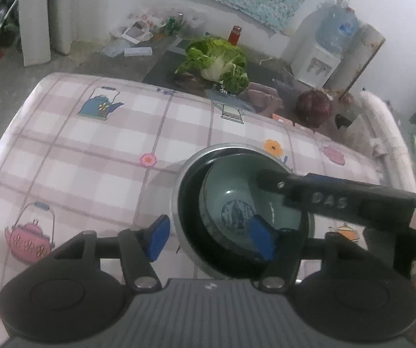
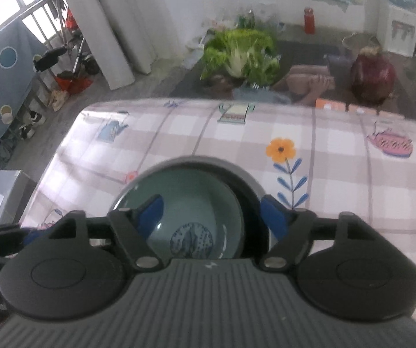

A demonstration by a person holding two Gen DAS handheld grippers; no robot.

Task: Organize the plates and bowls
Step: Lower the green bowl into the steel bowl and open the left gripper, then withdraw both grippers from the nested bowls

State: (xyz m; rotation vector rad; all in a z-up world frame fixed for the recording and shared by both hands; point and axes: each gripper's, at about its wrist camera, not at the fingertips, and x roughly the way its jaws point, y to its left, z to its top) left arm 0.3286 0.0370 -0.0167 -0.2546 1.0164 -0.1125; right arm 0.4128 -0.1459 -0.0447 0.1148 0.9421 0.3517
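A green bowl (image 1: 237,203) with a blue picture on its bottom is seen nested inside a larger dark bowl (image 1: 190,211) with a grey rim, and both are set on the checked tablecloth (image 1: 92,145) near the front edge of the table. The left gripper (image 1: 211,237) is held open astride the near left wall of the stack: one blue pad lies outside the grey rim, the other sits over the inside of the green bowl, and no pressing on the wall can be made out. The right gripper (image 2: 211,217) is likewise open, with one pad over the green bowl and the other outside the dark bowl's right rim; nothing is gripped by it.

The main risk is judged to lie in the crossing of the two tools. The right gripper's finger reaches over the stack in the left wrist view, so a knock between the fingers could be caused if either is drawn sideways. A pad caught under a rim could tip the green bowl or drag the whole stack toward the table edge, where a fall is possible. The glazed walls are judged slippery.

Further off, a cabbage (image 1: 216,61), a red bottle (image 1: 235,34) and a water dispenser (image 1: 321,55) are seen beyond the table, well apart from the bowls. The cloth around the stack is not blocked by anything.
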